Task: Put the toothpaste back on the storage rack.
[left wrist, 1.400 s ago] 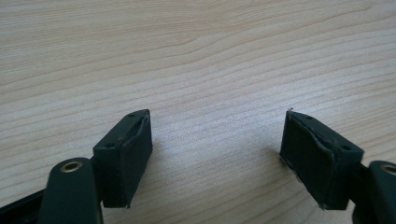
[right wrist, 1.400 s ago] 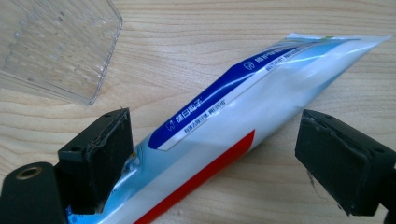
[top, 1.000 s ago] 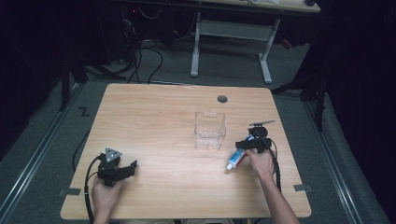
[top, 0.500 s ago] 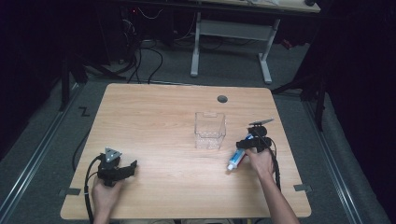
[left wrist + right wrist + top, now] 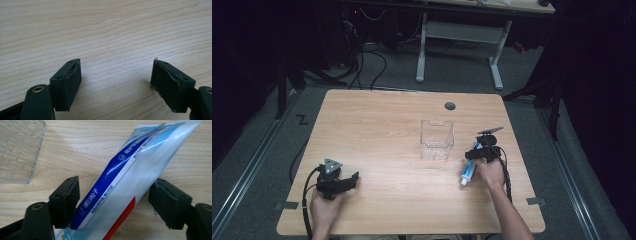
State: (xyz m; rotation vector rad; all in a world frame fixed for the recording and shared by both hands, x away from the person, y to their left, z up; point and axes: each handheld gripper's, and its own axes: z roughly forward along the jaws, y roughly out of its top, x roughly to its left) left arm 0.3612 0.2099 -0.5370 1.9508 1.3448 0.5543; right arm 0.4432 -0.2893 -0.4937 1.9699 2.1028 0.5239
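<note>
toothpaste tube (image 5: 125,182) lies on the desk (image 5: 387,130) between the right tongs (image 5: 113,202), whose jaws have just been closing, not yet pinching; clear box (image 5: 437,140) waits nearby. left tongs (image 5: 116,82) rest wide open, empty.

The one change is at the right gripper (image 5: 478,153), near the table's right edge in the high view. Its jaws have just been closing in on the toothpaste tube (image 5: 130,182) that lies slanted between them. In the right gripper view the tube's blue edge touches the left-hand jaw, while the jaw on the other side stands just beside the tube's white face; whether it presses there cannot be told.
</note>
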